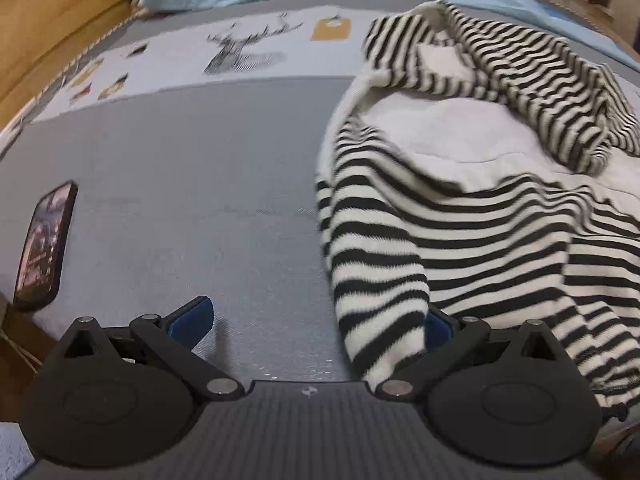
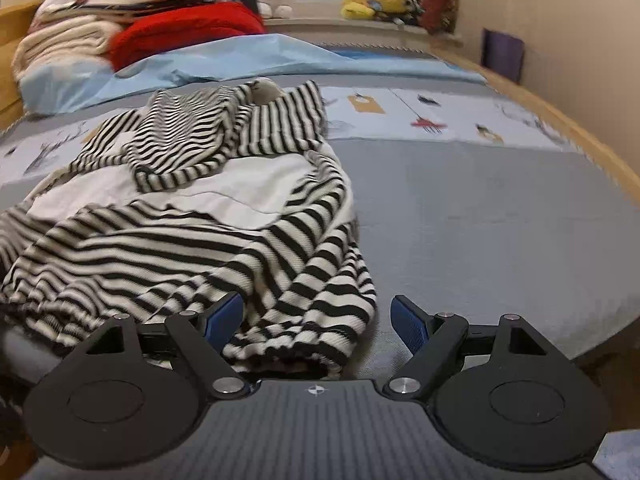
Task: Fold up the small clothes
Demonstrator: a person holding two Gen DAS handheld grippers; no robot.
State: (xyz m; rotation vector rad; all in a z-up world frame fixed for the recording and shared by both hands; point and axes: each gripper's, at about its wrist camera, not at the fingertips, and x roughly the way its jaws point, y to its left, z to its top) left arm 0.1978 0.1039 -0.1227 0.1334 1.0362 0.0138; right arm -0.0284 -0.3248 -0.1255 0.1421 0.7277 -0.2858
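A striped top (image 2: 192, 208) lay crumpled on the bed (image 2: 460, 220), near its front edge, partly inside out with white lining showing. The left gripper (image 1: 316, 324) stood spread wide, a sleeve end between its fingers, ungrasped. The right gripper (image 2: 316, 320) was likewise released around a cuff. A phone (image 1: 44, 244) lay at the bed's left edge

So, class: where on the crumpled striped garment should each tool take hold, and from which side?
By the two near cuffed ends. The striped garment lies crumpled on the bed; one sleeve end lies inside the open left tool, the other inside the open right tool. Come in low from the near edge.
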